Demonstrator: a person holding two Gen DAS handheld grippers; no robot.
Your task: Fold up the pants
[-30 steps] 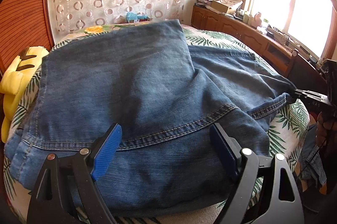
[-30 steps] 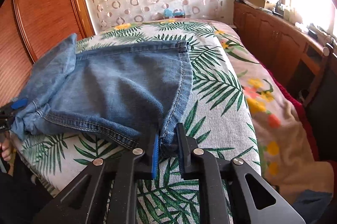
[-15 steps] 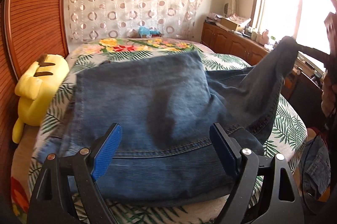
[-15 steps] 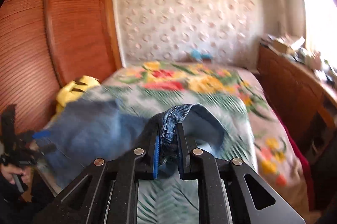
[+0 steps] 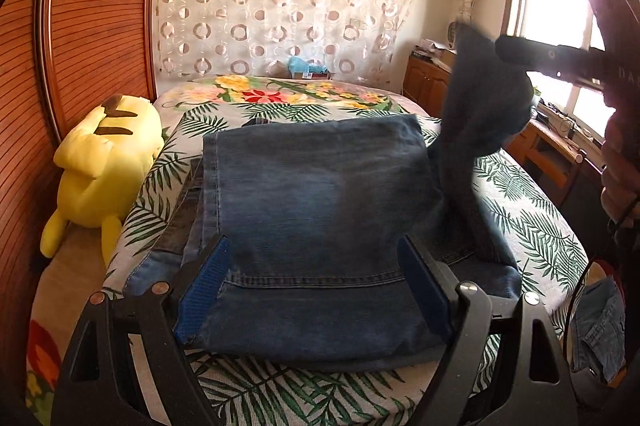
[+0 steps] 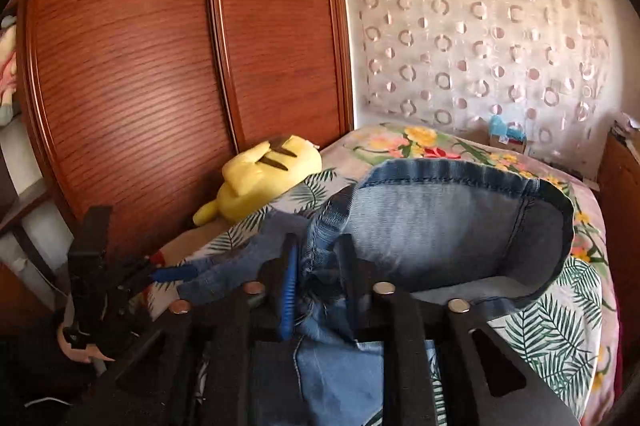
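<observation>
Lying folded on the leaf-print bedspread (image 5: 532,226), the blue jeans (image 5: 320,205) show a stitched hem nearest the left gripper (image 5: 316,290), whose blue-padded fingers stand wide apart over the denim, clamping nothing. One leg is lifted at the right, its hem bunched between the right gripper (image 6: 320,282)'s fingers, which have just been opening. Beyond lies a yellow plush toy (image 5: 104,161).

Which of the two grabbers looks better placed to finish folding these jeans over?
Right. The right gripper has the lifted jeans hem between its jaws, which have just been opening. The left gripper hangs open, holding nothing.
</observation>
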